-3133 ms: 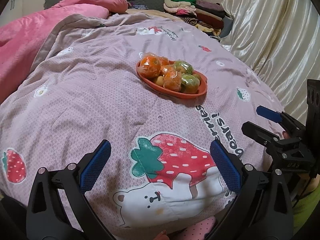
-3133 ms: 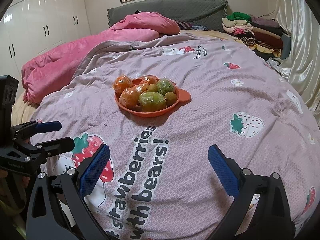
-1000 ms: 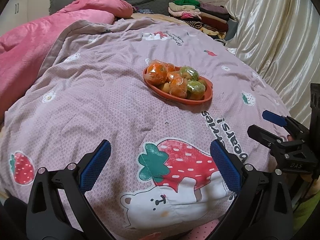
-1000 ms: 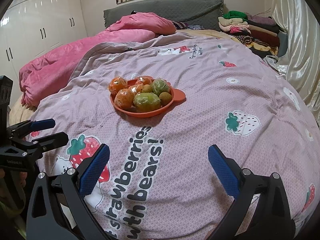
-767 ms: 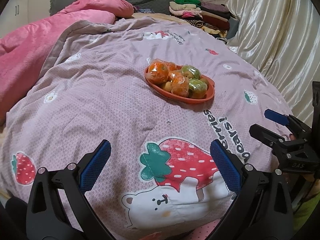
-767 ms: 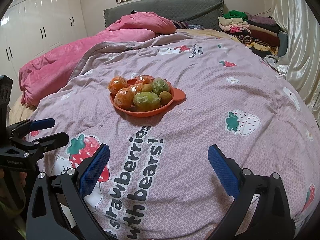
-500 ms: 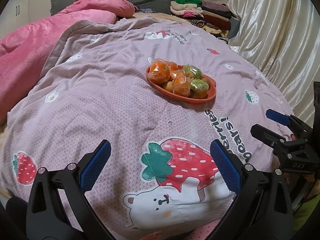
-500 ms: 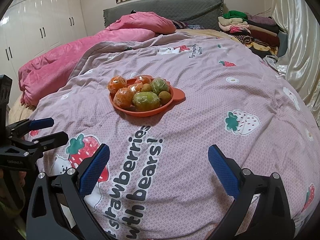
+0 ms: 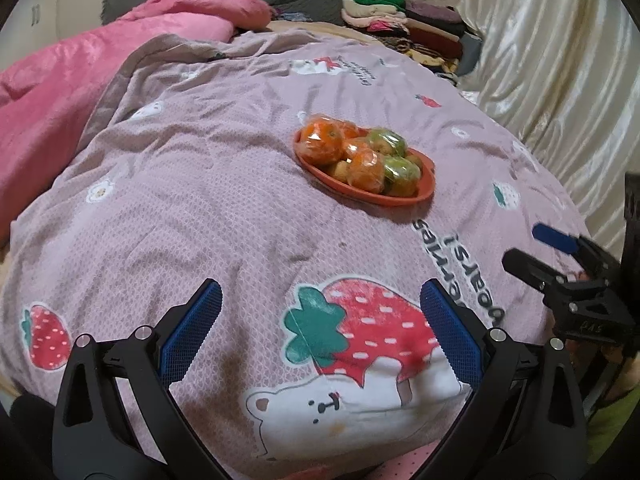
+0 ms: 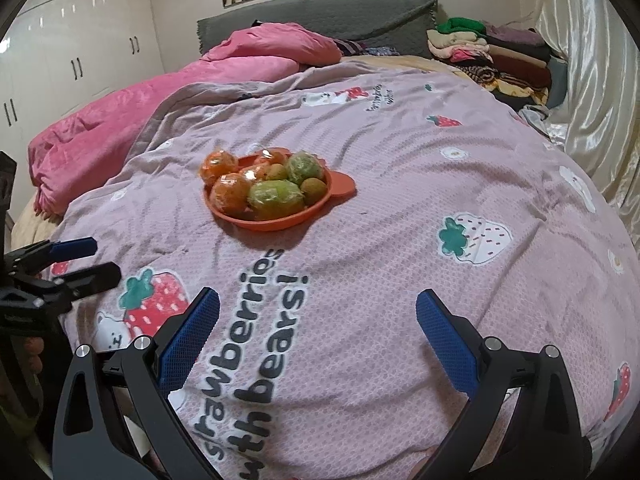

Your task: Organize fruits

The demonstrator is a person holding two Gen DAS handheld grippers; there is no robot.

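Observation:
An orange oval dish [image 9: 426, 190] [image 10: 344, 186] sits in the middle of a bed with a mauve strawberry-print cover. It holds wrapped oranges [image 9: 322, 144] [image 10: 230, 196], wrapped green fruits [image 9: 402, 170] [image 10: 276, 198] and small brown-green fruits [image 10: 314, 191]. My left gripper [image 9: 320, 326] stands open near the bed's foot, well short of the dish, with nothing between its fingers. My right gripper [image 10: 318, 330] is also open and empty, to the dish's near side. Each gripper shows at the edge of the other's view.
A pink duvet [image 10: 120, 128] is bunched along the left side and head of the bed. Folded clothes [image 10: 488, 56] are stacked at the far right. A satin curtain [image 9: 560, 80] hangs along the right; white wardrobes [image 10: 60, 40] stand to the left.
Both grippers have drifted slightly; the dish has shifted a little rightward in the left wrist view and leftward in the right. Both stay open and empty.

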